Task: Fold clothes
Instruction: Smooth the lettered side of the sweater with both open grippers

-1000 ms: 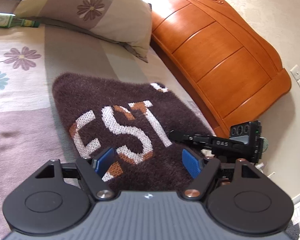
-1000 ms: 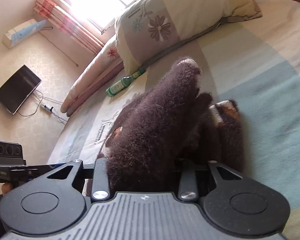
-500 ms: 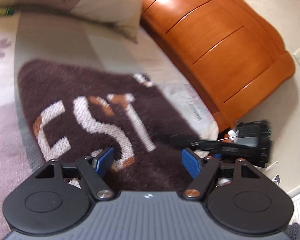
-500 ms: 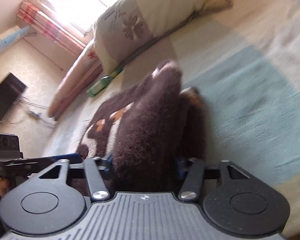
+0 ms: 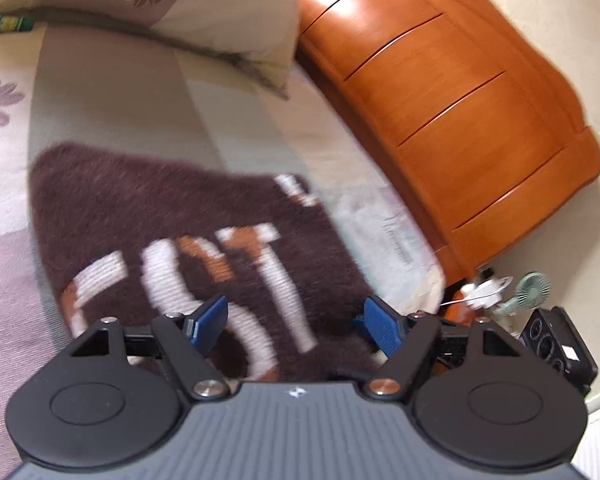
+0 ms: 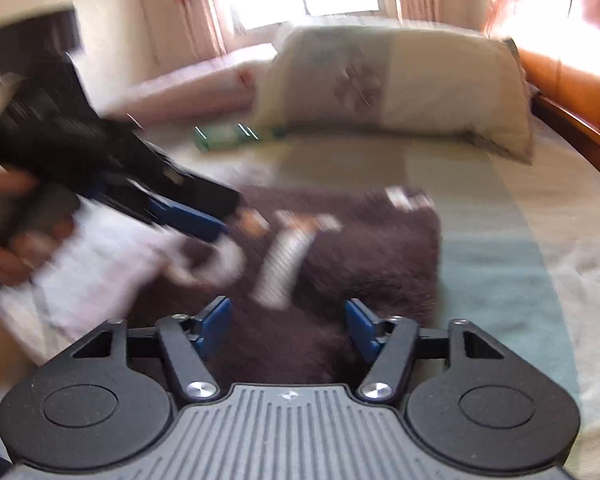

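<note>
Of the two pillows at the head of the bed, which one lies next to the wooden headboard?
The cream-and-grey flowered pillow, beside the headboard. The pink pillow lies farther over, under the window.

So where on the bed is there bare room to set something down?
Bare sheet between the brown sweater and the pillow, and right of the sweater toward the headboard. Crowded on its left, where the left gripper hovers.

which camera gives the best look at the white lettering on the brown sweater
The left wrist view: the white lettering lies spread across the brown sweater, only mildly blurred. The right wrist view smears it heavily, and the left claw crosses part of it.
</note>
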The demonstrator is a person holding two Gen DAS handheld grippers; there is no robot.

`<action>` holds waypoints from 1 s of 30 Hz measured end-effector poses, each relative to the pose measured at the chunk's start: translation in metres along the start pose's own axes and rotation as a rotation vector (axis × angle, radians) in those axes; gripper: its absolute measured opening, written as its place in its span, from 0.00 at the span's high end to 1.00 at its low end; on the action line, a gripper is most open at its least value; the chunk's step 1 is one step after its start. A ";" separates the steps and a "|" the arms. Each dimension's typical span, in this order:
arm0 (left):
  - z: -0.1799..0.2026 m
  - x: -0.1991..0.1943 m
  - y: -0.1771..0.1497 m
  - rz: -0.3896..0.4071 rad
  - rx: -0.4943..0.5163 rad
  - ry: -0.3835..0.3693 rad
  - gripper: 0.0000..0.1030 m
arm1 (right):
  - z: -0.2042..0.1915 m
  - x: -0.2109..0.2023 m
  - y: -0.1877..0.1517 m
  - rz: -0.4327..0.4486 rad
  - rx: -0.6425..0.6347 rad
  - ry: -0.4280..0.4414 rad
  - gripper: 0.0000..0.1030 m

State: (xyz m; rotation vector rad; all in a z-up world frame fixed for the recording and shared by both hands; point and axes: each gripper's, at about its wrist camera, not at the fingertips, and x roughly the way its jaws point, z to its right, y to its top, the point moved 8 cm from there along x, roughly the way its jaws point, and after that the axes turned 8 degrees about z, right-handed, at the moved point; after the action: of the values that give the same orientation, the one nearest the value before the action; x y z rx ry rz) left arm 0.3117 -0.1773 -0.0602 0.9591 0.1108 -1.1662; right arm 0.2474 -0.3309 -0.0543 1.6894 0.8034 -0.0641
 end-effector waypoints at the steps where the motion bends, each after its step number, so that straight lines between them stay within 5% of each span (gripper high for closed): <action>1: -0.005 0.003 -0.003 -0.004 -0.008 -0.019 0.26 | 0.010 0.005 -0.005 -0.018 0.011 -0.016 0.45; 5: -0.020 0.008 -0.011 -0.010 0.041 -0.032 0.36 | 0.035 0.018 -0.017 -0.062 0.048 -0.056 0.62; 9: -0.015 -0.006 -0.005 -0.007 0.032 0.008 0.42 | 0.025 0.005 -0.013 -0.043 0.053 -0.065 0.59; 14: 0.021 -0.033 -0.014 0.004 0.147 -0.042 0.34 | -0.025 -0.038 -0.007 0.061 -0.007 0.015 0.55; 16: 0.031 -0.035 -0.024 -0.013 0.207 -0.080 0.31 | -0.035 -0.040 -0.022 0.037 -0.022 0.029 0.55; 18: 0.027 -0.028 -0.035 -0.030 0.270 -0.031 0.30 | -0.028 -0.035 -0.045 -0.022 -0.028 -0.022 0.59; 20: 0.015 -0.024 -0.042 -0.042 0.247 -0.011 0.30 | -0.016 -0.032 -0.069 -0.073 -0.001 -0.063 0.67; 23: 0.012 -0.032 -0.041 -0.018 0.183 -0.021 0.29 | -0.017 -0.050 -0.074 -0.052 0.076 -0.046 0.65; 30: 0.014 -0.019 -0.031 -0.064 0.234 0.062 0.28 | -0.068 -0.043 -0.052 -0.022 -0.051 0.002 0.56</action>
State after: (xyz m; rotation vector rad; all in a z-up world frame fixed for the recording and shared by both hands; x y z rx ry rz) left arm 0.2729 -0.1748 -0.0598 1.2054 0.0553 -1.2269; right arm 0.1620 -0.2886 -0.0588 1.6332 0.8185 -0.0564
